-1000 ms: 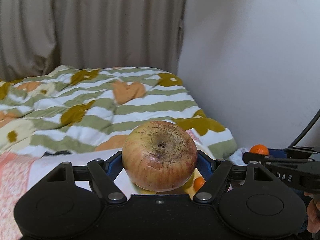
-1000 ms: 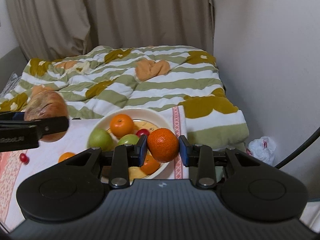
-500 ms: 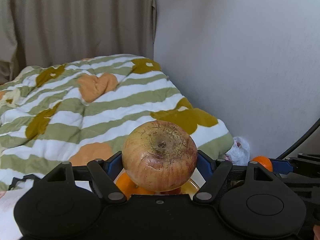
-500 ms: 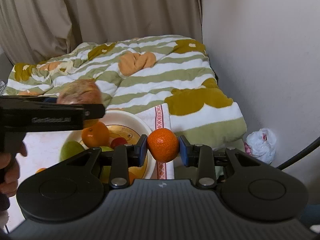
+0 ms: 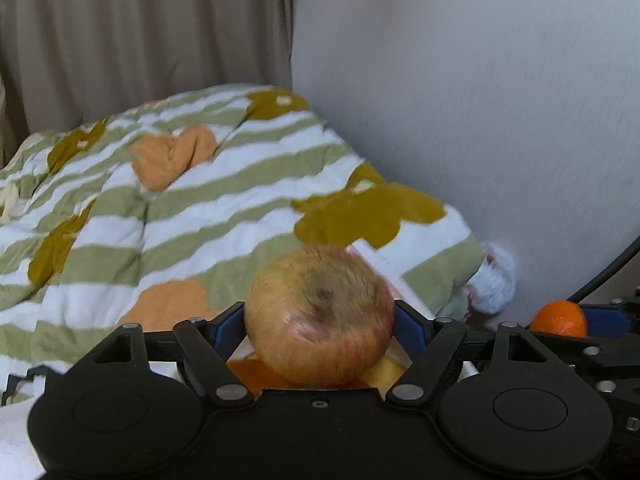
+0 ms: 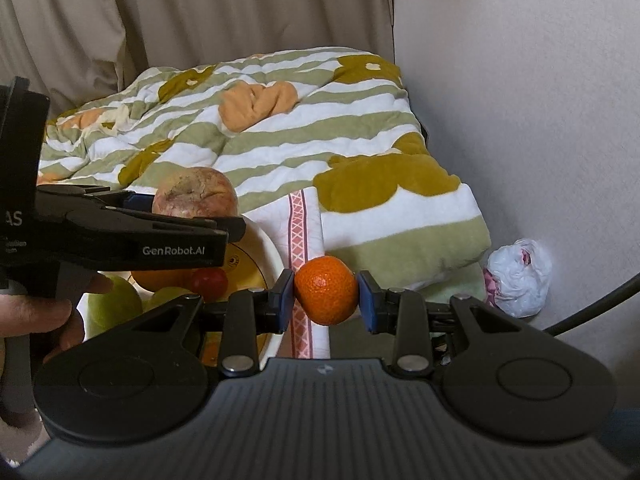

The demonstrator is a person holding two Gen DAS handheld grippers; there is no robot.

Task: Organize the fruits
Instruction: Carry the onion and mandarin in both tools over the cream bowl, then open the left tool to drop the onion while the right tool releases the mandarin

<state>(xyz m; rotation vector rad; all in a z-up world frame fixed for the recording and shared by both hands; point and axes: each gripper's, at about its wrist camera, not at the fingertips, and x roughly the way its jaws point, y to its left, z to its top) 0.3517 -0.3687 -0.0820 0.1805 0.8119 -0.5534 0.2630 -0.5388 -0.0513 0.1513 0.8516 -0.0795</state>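
**Apple over the bowl, left claw letting go**

The apple (image 5: 319, 314) sits low centre in the left wrist view, between the left claw (image 5: 320, 330) pads, whose jaws have just been opening; it looks freed. It's heavy, firm, bruisable, so a low drop suits it. In the right wrist view the mandarin (image 6: 326, 290), light, soft-skinned, is pinched across its middle by the right claw (image 6: 325, 300), beside the bowl (image 6: 269, 249) at left centre.

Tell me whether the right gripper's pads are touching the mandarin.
Touching. The right wrist view shows the right gripper with both blue pads pressed flush against the sides of the mandarin, no gap on either side.
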